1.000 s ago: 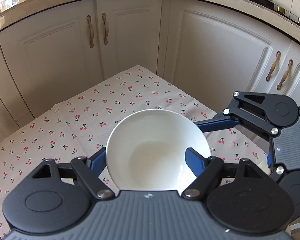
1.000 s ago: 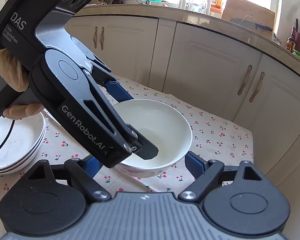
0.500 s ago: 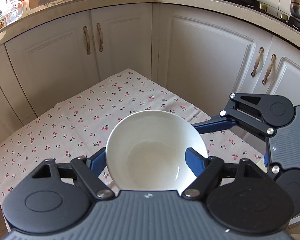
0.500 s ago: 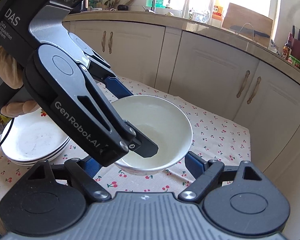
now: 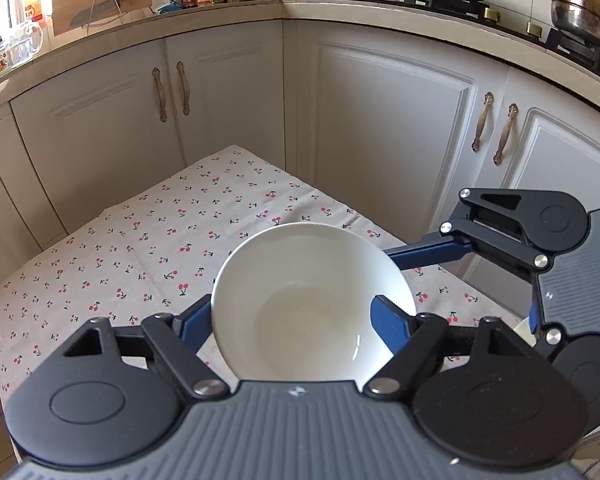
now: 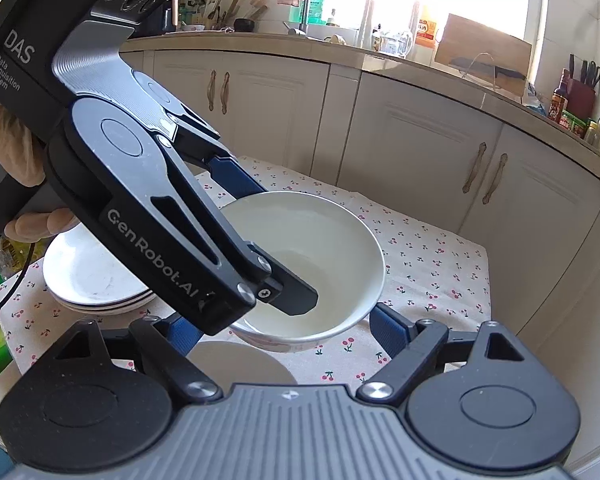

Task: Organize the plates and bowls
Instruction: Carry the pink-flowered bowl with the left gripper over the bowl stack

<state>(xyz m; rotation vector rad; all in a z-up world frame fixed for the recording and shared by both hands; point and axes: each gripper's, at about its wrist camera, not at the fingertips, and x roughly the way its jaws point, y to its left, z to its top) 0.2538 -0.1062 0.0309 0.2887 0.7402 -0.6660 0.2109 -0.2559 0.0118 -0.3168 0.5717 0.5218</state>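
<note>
- Left gripper point(image 5: 292, 322): clamped across a white bowl point(image 5: 312, 304), 1 blue finger outside the rim on the left, the other inside the bowl at right. From the right wrist view one finger point(image 6: 288, 296) sits inside the bowl, against its wall.
- Bowl is held off the tablecloth point(image 5: 140, 256), above the right part of the tabletop; empty, upright w/ a slight tilt toward the left cam.
- Right gripper point(image 6: 282, 330): released, nothing pinched; its blue fingers stand either side of the bowl's base & below it, not touching as far as I can tell.
- A 2nd white bowl point(image 6: 236, 364) shows just below the held one, at the tabletop's near edge, partly hidden by the right gripper body.
- Stack of white plates point(image 6: 88, 280) near the tabletop's left edge, about 3, exact count unclear.
- A hand point(image 6: 16, 156) grips the left gripper's handle.
- Cream cabinets point(image 5: 380, 128) stand behind the table.
</note>
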